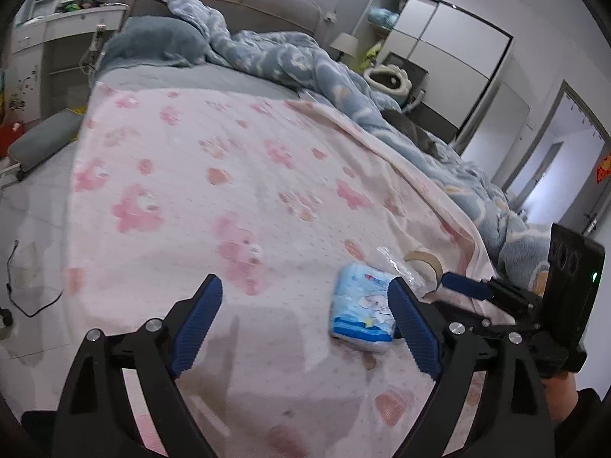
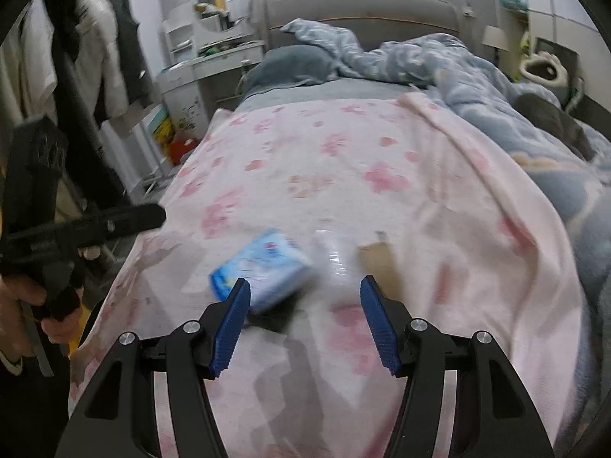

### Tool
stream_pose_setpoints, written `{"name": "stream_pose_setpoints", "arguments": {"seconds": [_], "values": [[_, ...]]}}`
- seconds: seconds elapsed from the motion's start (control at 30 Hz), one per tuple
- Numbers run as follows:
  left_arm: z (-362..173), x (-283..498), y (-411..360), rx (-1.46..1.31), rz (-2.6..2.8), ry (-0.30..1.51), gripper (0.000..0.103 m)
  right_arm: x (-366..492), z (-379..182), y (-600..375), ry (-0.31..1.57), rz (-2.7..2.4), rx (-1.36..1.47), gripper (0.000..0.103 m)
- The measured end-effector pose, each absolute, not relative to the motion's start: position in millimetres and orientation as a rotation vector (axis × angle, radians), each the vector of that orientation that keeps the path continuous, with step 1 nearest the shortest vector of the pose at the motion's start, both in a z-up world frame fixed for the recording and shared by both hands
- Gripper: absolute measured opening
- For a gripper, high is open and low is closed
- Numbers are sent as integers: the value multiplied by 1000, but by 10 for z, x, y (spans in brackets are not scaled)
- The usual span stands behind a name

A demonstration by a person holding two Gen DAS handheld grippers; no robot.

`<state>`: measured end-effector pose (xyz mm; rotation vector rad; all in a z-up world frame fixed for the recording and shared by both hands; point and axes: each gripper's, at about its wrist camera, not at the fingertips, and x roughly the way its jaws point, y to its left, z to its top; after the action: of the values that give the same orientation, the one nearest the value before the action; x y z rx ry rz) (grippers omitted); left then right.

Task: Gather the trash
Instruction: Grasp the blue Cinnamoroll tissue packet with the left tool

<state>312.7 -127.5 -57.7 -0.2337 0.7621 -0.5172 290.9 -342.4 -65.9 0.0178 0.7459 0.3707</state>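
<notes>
Pink floral blanket (image 2: 343, 175) covers bed; blue quilt (image 1: 305, 61) bunched along its right side. Only right wrist view shows hanging clothes (image 2: 95, 49); only left wrist view shows doorway (image 1: 553, 160). Blue tissue pack (image 1: 362, 305) lies on blanket, print unreadable; clear plastic wrapper (image 1: 397, 267) and brown tape roll (image 1: 424, 261) just beside. Left gripper (image 1: 305, 301) spread wide, empty, pack near its right finger. Right gripper (image 2: 305, 297) spread wide, empty, low over the pack.

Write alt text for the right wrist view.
The open right gripper hovers over a pink flowered blanket, facing a blue tissue pack, a clear plastic wrapper and a brown cardboard scrap. A rumpled blue duvet lies beyond.
</notes>
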Motion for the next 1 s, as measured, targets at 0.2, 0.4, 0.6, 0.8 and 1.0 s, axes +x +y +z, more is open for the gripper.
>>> {"name": "stream_pose_setpoints", "arguments": {"seconds": [0.2, 0.4, 0.6, 0.8, 1.0], "values": [[-750, 3234, -1643, -188, -567, 790, 91, 2937, -665, -3674, 736, 353, 68, 61], [-870, 3255, -1906, -123, -610, 816, 91, 2945, -656, -3773, 723, 344, 84, 61], [-949, 3273, -2083, -70, -632, 843, 90, 2945, -674, -3804, 731, 340, 93, 61], [-985, 3358, -2070, -102, -623, 895, 82, 2952, -667, -3774, 727, 322, 56, 61], [-966, 3475, -2049, -173, -642, 942, 66, 2962, -666, -3732, 734, 305, 33, 61]]}}
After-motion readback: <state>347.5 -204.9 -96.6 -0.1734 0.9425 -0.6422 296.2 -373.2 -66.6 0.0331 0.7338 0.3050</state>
